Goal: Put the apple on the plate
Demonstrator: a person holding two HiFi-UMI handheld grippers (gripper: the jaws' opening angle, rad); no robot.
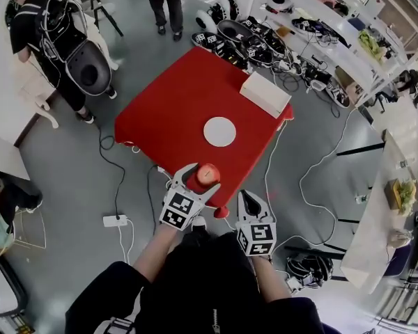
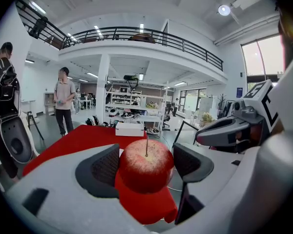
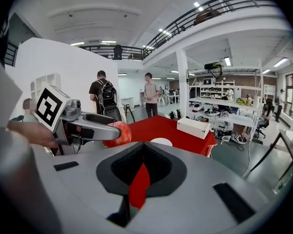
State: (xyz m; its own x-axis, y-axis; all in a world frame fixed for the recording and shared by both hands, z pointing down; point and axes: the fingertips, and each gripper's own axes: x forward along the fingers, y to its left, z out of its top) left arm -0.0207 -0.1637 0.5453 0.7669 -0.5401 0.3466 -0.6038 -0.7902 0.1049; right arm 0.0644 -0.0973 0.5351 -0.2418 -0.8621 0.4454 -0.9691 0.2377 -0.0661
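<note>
Left gripper (image 1: 203, 179) is clamped on the apple (image 2: 145, 167), stem up, a pad on each side. Only the head view places it: at the near corner of the red table (image 1: 174, 103), short of the white plate (image 1: 219, 131). Right gripper (image 3: 142, 174) is closed and empty, with a sliver of red showing between its jaws.

Black clothing (image 1: 195, 287), grey hand-held grippers (image 1: 206, 175) (image 1: 250, 197)
</note>
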